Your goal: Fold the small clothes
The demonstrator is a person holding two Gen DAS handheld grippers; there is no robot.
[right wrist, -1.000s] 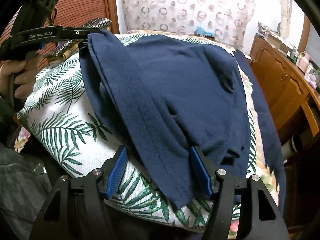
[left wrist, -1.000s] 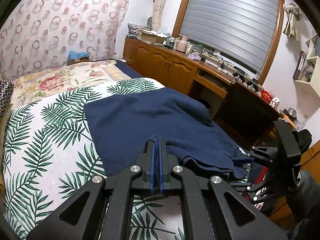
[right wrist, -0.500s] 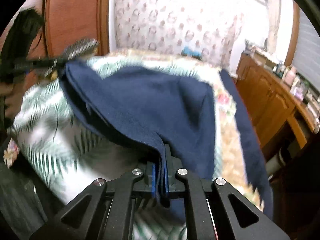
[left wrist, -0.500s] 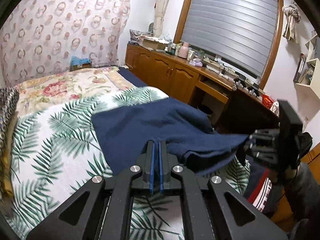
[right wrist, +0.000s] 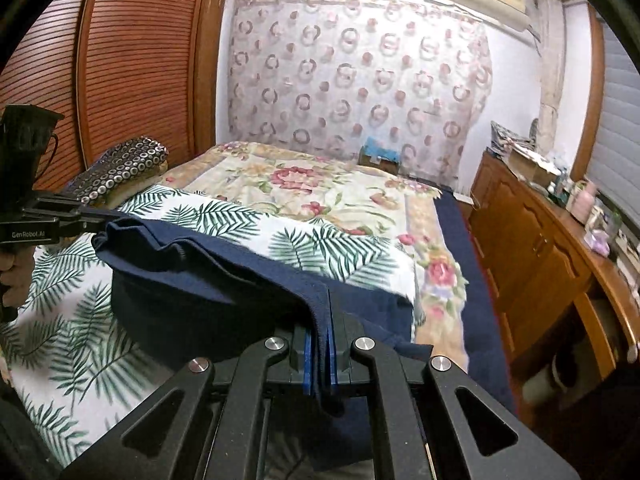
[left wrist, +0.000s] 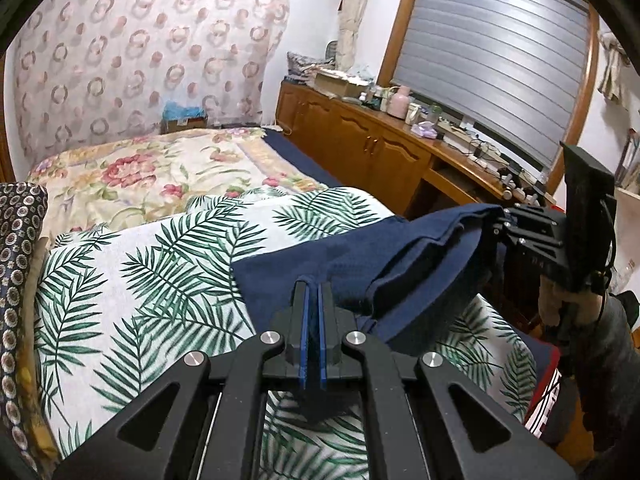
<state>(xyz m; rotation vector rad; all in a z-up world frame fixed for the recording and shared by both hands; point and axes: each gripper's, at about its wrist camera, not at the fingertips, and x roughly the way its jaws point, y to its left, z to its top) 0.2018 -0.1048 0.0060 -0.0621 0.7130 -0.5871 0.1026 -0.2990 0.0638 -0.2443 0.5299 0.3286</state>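
Note:
A navy blue garment (left wrist: 352,264) hangs stretched between my two grippers above the palm-leaf bedspread (left wrist: 152,280). My left gripper (left wrist: 313,300) is shut on one corner of it. My right gripper (right wrist: 320,336) is shut on the other corner, with cloth (right wrist: 224,280) pinched between its blue pads. The right gripper also shows in the left wrist view (left wrist: 508,220), and the left gripper in the right wrist view (right wrist: 94,216). The garment's middle sags in a fold and its far part lies on the bed.
A floral quilt (left wrist: 160,176) covers the far half of the bed. A patterned pillow (right wrist: 120,168) lies at the left edge. A wooden cabinet (left wrist: 380,152) with clutter runs along the right. A wooden slatted door (right wrist: 120,60) stands left.
The right gripper has shut on the garment's edge. Both grippers have lifted and pulled the garment toward the near edge of the bed, uncovering more of the palm-leaf bedspread.

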